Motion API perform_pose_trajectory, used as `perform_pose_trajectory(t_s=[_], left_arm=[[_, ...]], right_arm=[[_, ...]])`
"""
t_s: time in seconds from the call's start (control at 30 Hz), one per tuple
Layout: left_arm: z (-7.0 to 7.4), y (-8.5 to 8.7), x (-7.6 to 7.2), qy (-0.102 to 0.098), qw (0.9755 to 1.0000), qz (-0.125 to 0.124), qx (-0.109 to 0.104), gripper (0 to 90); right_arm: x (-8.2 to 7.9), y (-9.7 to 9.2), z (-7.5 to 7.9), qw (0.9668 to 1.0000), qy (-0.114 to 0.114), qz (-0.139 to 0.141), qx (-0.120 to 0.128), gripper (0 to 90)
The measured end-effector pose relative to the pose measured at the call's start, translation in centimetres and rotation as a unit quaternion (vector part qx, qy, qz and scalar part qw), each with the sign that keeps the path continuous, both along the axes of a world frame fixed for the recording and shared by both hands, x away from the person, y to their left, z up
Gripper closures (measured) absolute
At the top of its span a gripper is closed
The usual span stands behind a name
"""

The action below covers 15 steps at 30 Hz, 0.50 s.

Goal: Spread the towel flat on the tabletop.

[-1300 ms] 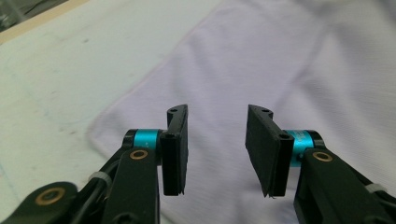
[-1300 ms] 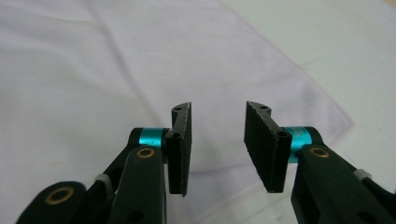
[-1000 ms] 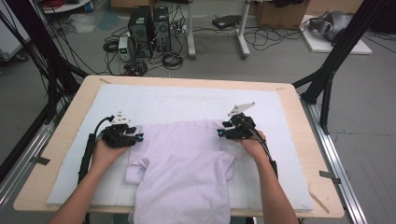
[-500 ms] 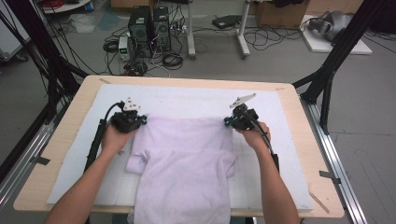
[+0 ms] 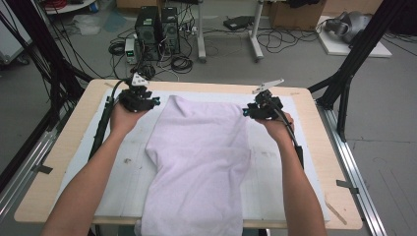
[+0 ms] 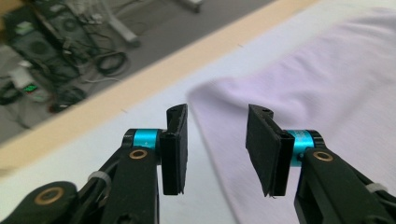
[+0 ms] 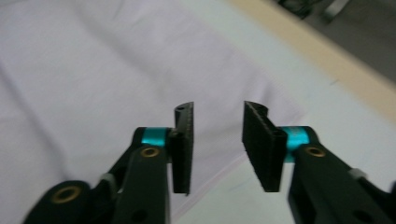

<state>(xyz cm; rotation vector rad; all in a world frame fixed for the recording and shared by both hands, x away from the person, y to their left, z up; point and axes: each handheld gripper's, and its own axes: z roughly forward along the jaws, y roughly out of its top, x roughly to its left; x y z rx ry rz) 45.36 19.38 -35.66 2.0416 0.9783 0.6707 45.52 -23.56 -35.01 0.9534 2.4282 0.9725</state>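
A pale lilac cloth (image 5: 201, 152) lies spread on the white mat (image 5: 123, 162), and its near end hangs over the table's front edge. My left gripper (image 5: 155, 102) hovers just off the cloth's far left corner. Its jaws have just been opening, and in the left gripper view the left gripper (image 6: 217, 144) has nothing between its pads; the cloth (image 6: 317, 93) lies below and to the right. My right gripper (image 5: 245, 112) hovers at the far right corner, its jaws also just opening. In the right gripper view the right gripper (image 7: 217, 144) is bare above the cloth (image 7: 93, 70).
The wooden table (image 5: 59, 162) has metal rails along both sides. Black frame posts (image 5: 351, 73) rise at the right and left far corners. Computer towers (image 5: 157, 24) and cables sit on the floor beyond the far edge.
Both hands carried the cloth's far edge toward the far side of the table and rose. The cloth now lies longer and flatter. Both grippers have let go of it.
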Motion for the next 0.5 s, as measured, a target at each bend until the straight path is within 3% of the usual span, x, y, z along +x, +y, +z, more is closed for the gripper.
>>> perform_pose_trajectory(t_s=[0.03,0.1,0.27,0.43,0.5], left_arm=[[-0.6,0.1,-0.7,0.004,1.0000,-0.004,-0.006,58.4],[-1.7,0.3,-2.1,0.009,0.9997,-0.022,-0.003,57.3],[-3.5,0.9,-5.8,0.027,0.9976,-0.059,-0.022,55.3],[-4.9,1.0,-9.0,0.047,0.9930,-0.102,-0.039,53.1],[-5.6,0.7,-9.5,0.068,0.9904,-0.119,-0.018,52.1]], right_arm=[[-0.4,0.1,-0.4,0.9998,0.017,0.007,-0.003,61.8],[-1.9,0.2,-1.1,0.9997,0.006,0.024,-0.001,61.5],[-5.7,0.2,-2.3,0.9983,0.007,0.052,0.027,57.7],[-9.6,0.7,-3.5,0.9938,0.016,0.098,0.049,53.0],[-10.6,0.9,-4.4,0.9926,0.025,0.113,0.039,50.9]])
